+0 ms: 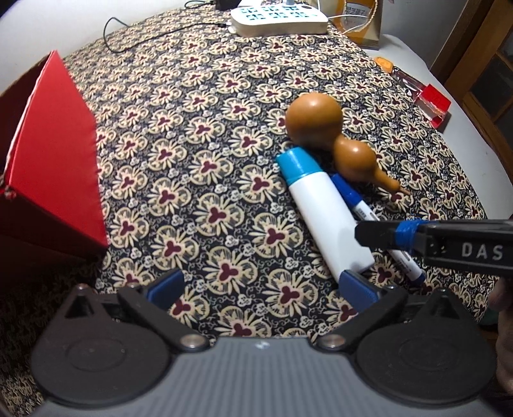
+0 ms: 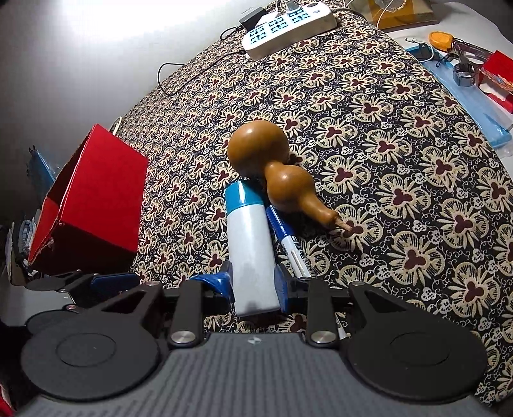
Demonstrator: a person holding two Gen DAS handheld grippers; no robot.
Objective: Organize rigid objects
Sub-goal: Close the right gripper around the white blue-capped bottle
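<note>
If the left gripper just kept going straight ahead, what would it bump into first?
Probably nothing soon: ahead of the left gripper lies bare patterned cloth. The white bottle lies just right of that line, touching the right fingertip; the red box sits left.

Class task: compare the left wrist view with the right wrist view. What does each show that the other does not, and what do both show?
Only the left wrist view shows the right gripper from the side, reaching in over the white bottle.

Only the right wrist view shows that gripper's blue fingers either side of the bottle's base, and a blue tray.

Both show the brown gourd, blue marker, red box and white power strip.
</note>
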